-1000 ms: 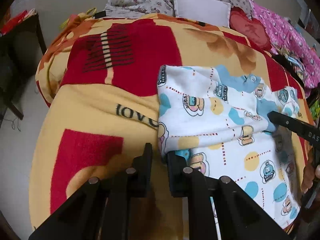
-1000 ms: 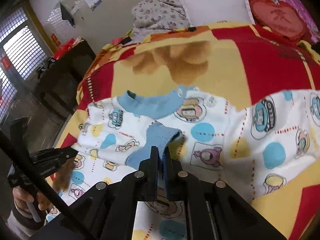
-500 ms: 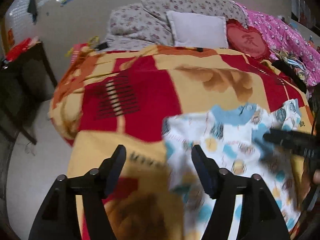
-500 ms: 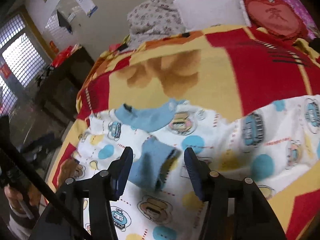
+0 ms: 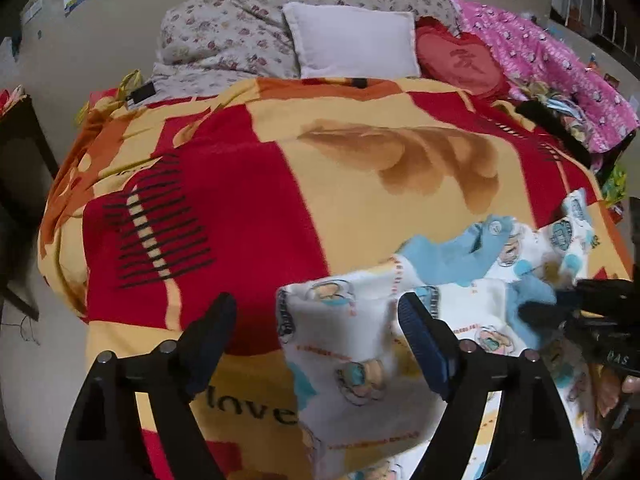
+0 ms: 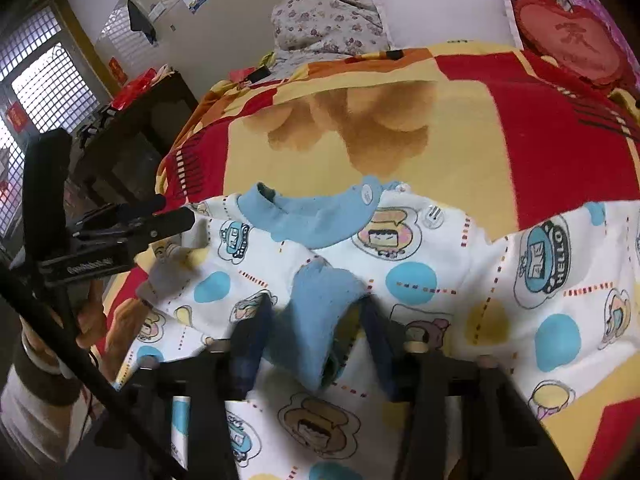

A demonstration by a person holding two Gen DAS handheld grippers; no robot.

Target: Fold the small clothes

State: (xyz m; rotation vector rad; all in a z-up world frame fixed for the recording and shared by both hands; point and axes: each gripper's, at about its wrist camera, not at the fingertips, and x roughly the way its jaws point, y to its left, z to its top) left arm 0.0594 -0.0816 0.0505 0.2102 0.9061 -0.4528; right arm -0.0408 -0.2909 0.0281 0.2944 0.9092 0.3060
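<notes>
A small white baby top (image 6: 460,272) with cartoon prints and blue dots lies on the red and yellow blanket (image 6: 520,132). Its blue collar (image 6: 312,216) points toward the pillows. One sleeve is folded in, its blue cuff (image 6: 320,312) lying between the open fingers of my right gripper (image 6: 316,344). In the left wrist view the top (image 5: 360,332) shows its folded left edge between the open fingers of my left gripper (image 5: 316,344), which holds nothing. The right gripper (image 5: 552,308) shows at that view's right edge over the blue cuff.
A white pillow (image 5: 352,40), a red heart cushion (image 5: 460,60), a floral quilt (image 5: 240,32) and pink bedding (image 5: 560,64) lie at the bed's head. A dark side table (image 6: 132,136) stands left of the bed. The left gripper (image 6: 120,228) shows in the right wrist view.
Both grippers were shut on the top a second ago, the right on the blue cuff. Both have opened, let go and drawn back; the folded parts lie on the garment.
</notes>
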